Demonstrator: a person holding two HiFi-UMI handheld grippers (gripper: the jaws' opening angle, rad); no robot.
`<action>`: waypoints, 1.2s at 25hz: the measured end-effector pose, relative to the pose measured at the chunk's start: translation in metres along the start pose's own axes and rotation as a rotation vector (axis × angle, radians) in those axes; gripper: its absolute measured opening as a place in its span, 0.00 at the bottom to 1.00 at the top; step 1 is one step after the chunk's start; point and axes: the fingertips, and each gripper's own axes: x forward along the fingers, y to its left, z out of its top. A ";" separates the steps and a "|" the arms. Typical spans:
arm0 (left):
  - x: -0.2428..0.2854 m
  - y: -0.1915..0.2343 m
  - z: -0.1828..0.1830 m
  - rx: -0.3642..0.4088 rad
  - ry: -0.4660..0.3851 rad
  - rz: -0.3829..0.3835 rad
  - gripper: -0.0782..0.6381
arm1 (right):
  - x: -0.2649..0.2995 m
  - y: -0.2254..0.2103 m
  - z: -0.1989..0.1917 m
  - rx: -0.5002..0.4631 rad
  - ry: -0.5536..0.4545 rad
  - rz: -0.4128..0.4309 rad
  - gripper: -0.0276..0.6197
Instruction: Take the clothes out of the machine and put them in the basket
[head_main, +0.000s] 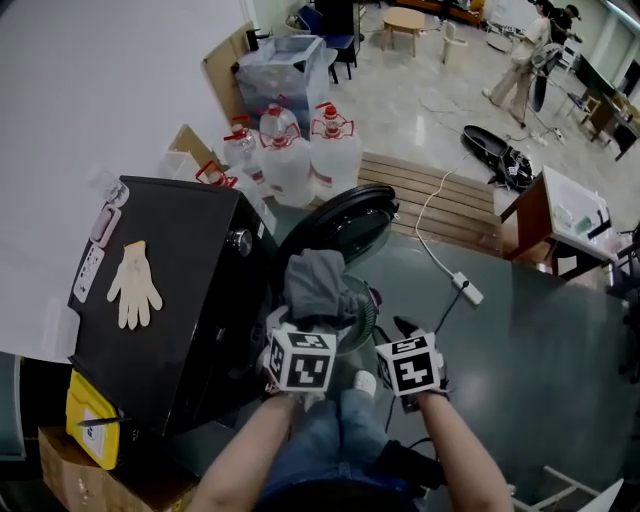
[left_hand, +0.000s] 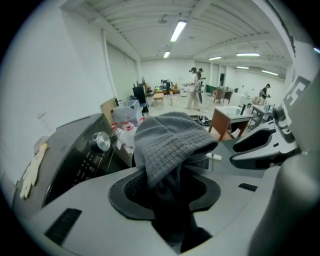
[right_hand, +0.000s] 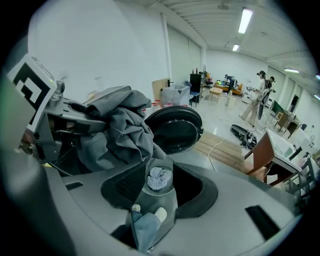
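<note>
Above basket rim, left gripper jaws clamping grey garment, right gripper jaws apart

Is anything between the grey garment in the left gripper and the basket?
Nothing visible does. The garment, clamped in the left gripper, hangs over the basket, which holds only a small cloth. The right gripper is open and empty, off to one side.

A large open lab or workshop hall: strip lights on a white ceiling, a polished floor, a black washing machine at left, water jugs behind it, a desk and people upper right.
</note>
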 end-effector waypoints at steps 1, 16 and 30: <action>-0.002 -0.003 0.004 -0.003 -0.003 -0.024 0.30 | -0.002 -0.001 0.002 0.000 -0.006 -0.003 0.31; 0.039 -0.024 0.030 0.083 -0.062 -0.184 0.20 | 0.018 0.005 -0.025 0.044 0.039 0.019 0.30; 0.136 -0.028 -0.025 0.061 0.072 -0.226 0.20 | 0.089 -0.014 -0.044 0.096 0.083 0.048 0.30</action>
